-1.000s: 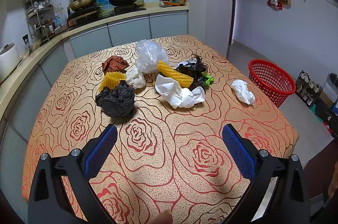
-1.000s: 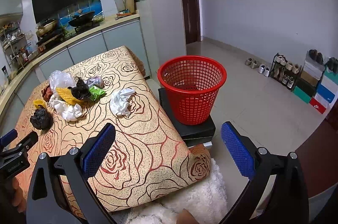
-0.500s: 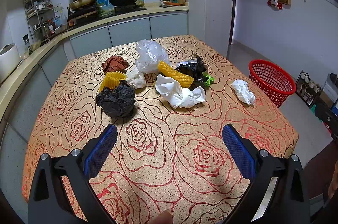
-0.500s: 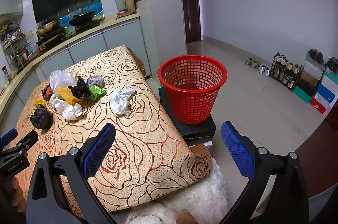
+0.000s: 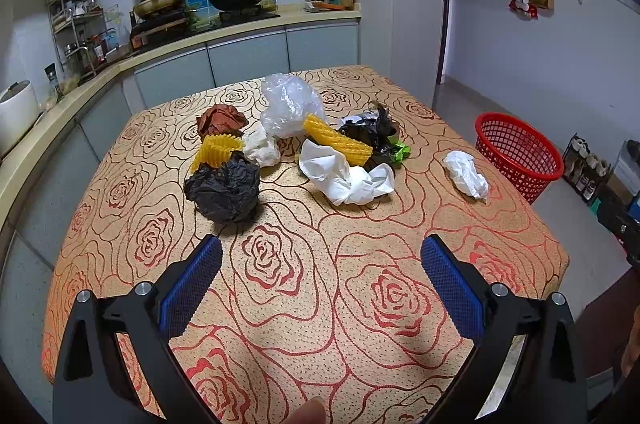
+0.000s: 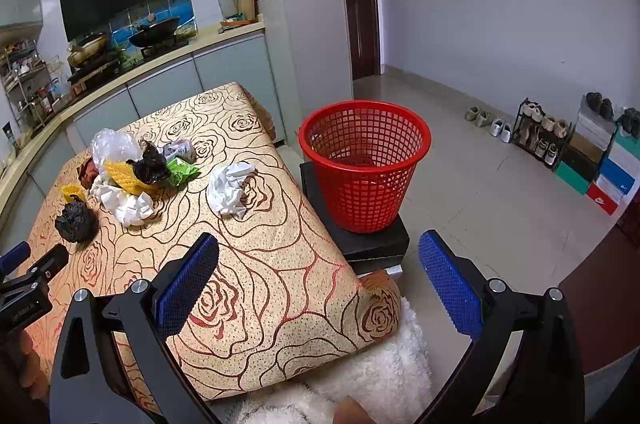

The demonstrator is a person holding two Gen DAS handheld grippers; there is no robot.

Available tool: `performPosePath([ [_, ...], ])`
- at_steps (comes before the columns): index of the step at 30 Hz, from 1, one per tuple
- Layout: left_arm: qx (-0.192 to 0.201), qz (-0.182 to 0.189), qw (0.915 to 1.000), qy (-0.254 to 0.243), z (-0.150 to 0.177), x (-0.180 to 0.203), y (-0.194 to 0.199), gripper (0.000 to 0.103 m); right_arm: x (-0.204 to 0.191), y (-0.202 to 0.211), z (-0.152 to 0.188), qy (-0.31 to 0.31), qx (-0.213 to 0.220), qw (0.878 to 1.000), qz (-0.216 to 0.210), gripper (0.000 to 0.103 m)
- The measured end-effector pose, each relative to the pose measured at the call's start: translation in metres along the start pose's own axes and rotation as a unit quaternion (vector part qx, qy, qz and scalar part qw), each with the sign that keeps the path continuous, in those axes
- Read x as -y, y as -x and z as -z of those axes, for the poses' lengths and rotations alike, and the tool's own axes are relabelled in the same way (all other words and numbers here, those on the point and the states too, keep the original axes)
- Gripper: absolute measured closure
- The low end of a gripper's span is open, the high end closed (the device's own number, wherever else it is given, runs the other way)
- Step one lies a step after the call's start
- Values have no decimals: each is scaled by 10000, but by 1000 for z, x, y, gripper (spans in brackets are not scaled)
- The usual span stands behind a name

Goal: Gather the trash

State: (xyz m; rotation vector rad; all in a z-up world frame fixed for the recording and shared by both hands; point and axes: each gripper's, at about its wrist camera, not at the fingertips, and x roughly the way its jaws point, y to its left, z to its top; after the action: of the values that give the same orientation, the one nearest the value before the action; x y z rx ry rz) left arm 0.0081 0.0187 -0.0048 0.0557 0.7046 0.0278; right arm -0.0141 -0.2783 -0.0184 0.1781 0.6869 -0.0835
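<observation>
Trash lies on a rose-patterned table (image 5: 320, 304): a black crumpled bag (image 5: 223, 187), yellow foam nets (image 5: 335, 139), a brown wad (image 5: 220, 119), a clear plastic bag (image 5: 290, 104), white crumpled paper (image 5: 346, 175) and a separate white wad (image 5: 466, 175) near the right edge, also in the right wrist view (image 6: 232, 187). A red mesh basket (image 6: 364, 159) stands on a black box beside the table. My left gripper (image 5: 320, 256) is open and empty above the table's near part. My right gripper (image 6: 318, 252) is open and empty over the table's corner.
A kitchen counter (image 5: 192, 43) with stove and pans runs behind the table. A white fluffy rug (image 6: 380, 376) lies below the table corner. Shoe racks and boxes (image 6: 580, 143) line the right wall. The left gripper's tip (image 6: 24, 272) shows in the right wrist view.
The right wrist view has shifted slightly, bringing the basket and white wad a little nearer. The left gripper has barely moved. Both stay open.
</observation>
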Motion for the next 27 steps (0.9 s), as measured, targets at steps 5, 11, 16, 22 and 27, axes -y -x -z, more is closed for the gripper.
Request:
performPosePath([
  [5, 6, -49, 10000, 58, -1, -7, -3, 7, -4, -4, -3, 43, 20, 10000, -57, 5],
  [11, -36, -169, 9998, 99, -3, -16, -11, 7, -18, -19, -3, 221, -115, 9996, -166, 5],
  [16, -103, -293, 9993, 194, -5, -34, -23, 7, -34, -39, 1, 377, -365, 9981, -327, 5],
  [22, -253, -411, 9983, 320, -6, -57, -42, 7, -49, -64, 5, 559, -591, 9959, -394, 5],
  [27, -412, -160, 9959, 787, -2, -94, -57, 7, -60, -85, 6, 764, -740, 9936, -385, 5],
])
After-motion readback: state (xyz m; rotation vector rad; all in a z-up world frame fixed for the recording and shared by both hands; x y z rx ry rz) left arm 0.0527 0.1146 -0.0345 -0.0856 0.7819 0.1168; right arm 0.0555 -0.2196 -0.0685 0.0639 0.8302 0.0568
